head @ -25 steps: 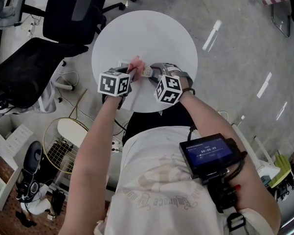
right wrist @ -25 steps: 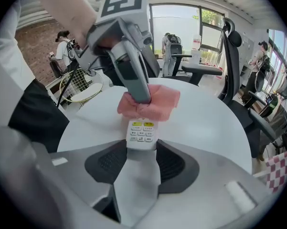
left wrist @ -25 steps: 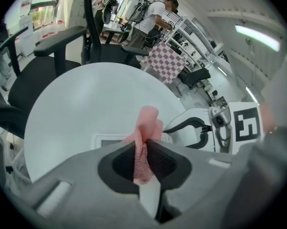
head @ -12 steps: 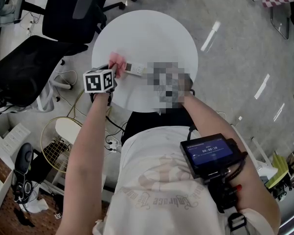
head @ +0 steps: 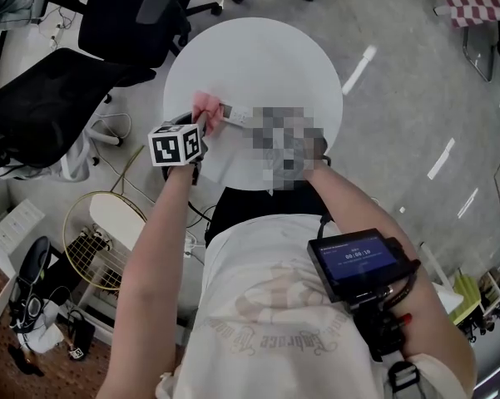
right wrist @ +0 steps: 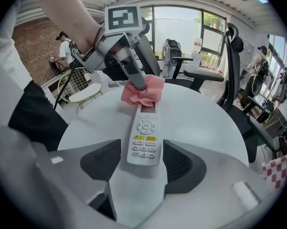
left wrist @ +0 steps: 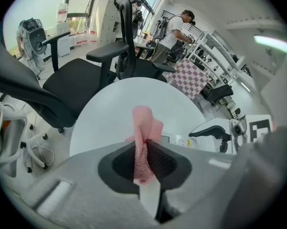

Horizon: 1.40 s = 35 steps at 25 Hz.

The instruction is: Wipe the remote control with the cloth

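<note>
Over the white table (head: 270, 56), left tongs (left wrist: 145, 151) grip cloth (left wrist: 144, 125), right tongs (right wrist: 142, 165) opening around remote (right wrist: 144, 136).

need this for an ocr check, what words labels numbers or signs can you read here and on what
Nothing is clear enough to quote.
remote control: printed button labels, too small to read.
screen on the chest: a row of digits, too blurred to read.
shirt: curved print, upside down, illegible.
marker cube: black-and-white square pattern, no words.
</note>
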### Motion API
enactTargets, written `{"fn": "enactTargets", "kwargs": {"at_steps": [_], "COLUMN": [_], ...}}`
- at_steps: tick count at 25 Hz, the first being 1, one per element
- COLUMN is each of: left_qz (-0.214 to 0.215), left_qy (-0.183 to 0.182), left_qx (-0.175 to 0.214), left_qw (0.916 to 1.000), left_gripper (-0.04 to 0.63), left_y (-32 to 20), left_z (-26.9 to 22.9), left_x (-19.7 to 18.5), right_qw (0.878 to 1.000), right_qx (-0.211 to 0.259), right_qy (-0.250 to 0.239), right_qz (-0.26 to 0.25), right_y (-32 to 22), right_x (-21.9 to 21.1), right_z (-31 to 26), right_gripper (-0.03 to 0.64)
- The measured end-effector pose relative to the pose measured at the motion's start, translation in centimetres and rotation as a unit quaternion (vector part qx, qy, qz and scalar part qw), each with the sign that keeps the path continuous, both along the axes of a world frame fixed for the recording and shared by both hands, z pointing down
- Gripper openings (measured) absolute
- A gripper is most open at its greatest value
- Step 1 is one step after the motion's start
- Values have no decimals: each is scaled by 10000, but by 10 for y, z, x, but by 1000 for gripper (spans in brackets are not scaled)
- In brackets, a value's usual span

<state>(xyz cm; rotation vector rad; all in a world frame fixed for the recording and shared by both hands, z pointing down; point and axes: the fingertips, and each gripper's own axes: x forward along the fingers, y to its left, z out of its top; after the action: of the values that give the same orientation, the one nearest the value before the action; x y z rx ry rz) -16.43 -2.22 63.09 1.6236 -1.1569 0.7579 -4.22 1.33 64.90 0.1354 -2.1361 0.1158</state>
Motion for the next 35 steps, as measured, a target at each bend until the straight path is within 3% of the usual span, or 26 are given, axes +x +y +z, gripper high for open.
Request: {"fn": "enactTargets", "kwargs": {"at_steps": [5,17,19,21,24,27,31,35], "left_qz": [-196,-361,-489,-679,-927,-1084,-1066,-1014], "left_qy": [-43,210,280,420,688,1024,1364,1441], "left_qx": [192,219,277,347,461,551,574,522], "left_qw": [9996,9989,9980,9962,9922,9873,9832,9830], "left_gripper": [41,42,42,42,43,43,43,43], "left_y": [2,12,14,14,13,14,18,21], "left_z": [-10,-23,-23,-25,-31,-35,-37,-35], "left_x": [-4,6,5,4,5,12,27,39], "right_qw": [9999,9985,9974,9896,9527,8923,8245,7682], "right_qx": [45,-59,-374,-1015,-2212,-3248,-4028,-4545], "right_qy": [94,501,370,106,-498,-1284,-1991,-2476], "right_qz": [64,207,492,1019,2024,2859,3439,3769], "right_y": [-4,-13,-13,-13,-13,-18,-21,-24], "right_x": [-1,2,0,0,1,3,3,1], "right_z": [3,9,9,7,2,-10,-20,-27], "right_gripper": [276,247,245,245,245,245,245,245]}}
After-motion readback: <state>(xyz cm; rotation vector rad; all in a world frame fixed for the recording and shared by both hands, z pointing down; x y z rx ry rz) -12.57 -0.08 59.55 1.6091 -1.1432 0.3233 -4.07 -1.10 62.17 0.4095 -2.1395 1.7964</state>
